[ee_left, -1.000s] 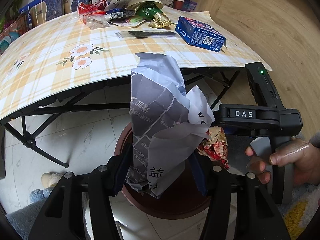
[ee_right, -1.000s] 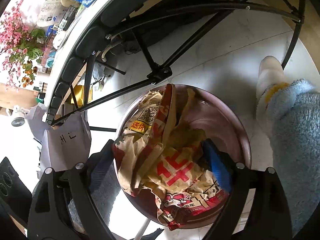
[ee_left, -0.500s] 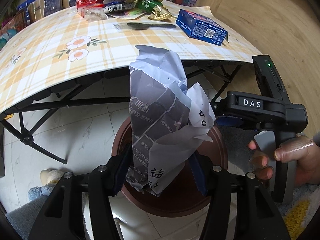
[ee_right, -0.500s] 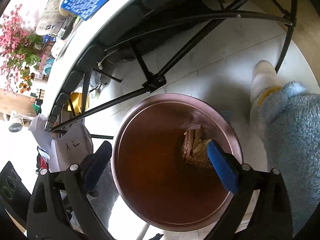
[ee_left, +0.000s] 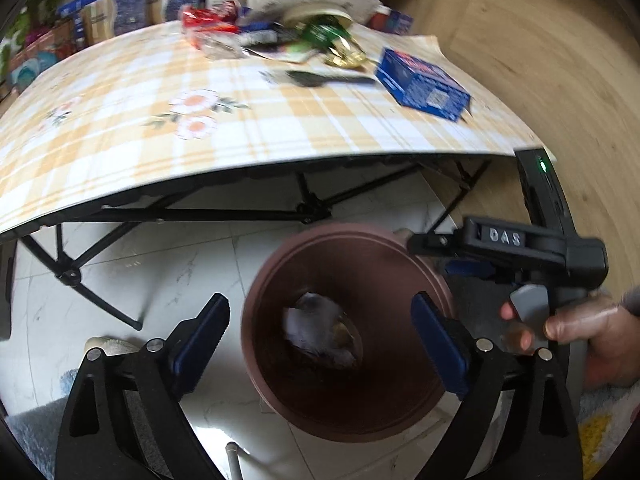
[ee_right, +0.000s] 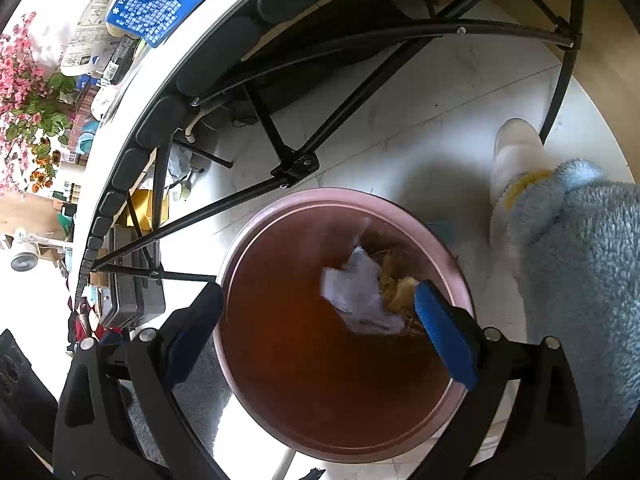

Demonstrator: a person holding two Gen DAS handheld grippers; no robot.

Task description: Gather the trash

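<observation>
A brown round bin (ee_left: 400, 364) stands on the white floor below the table. My left gripper (ee_left: 320, 304) hangs over its mouth, its jaws opening, with nothing between them. Crumpled grey paper (ee_left: 308, 320) lies at the bottom of the bin. My right gripper (ee_right: 318, 292) is also above the bin (ee_right: 340, 196), open and empty. Beneath it lie the grey paper (ee_right: 356, 296) and a tan wrapper (ee_right: 396, 280). On the table (ee_left: 120, 100) sit a blue box (ee_left: 424, 84), a black spoon (ee_left: 320, 78) and several wrappers (ee_left: 332, 36).
Black folding table legs (ee_left: 192, 214) cross just behind the bin. A foot in a pale sock (ee_right: 516, 160) and a fluffy blue trouser leg (ee_right: 580, 260) stand right of the bin. A person's hand (ee_left: 580, 332) holds the right gripper's handle. Boxes line the table's far side.
The right gripper let the red-and-tan wrapper fall into the bin. Then the left gripper's jaws spread and the grey paper bag dropped in after it.
</observation>
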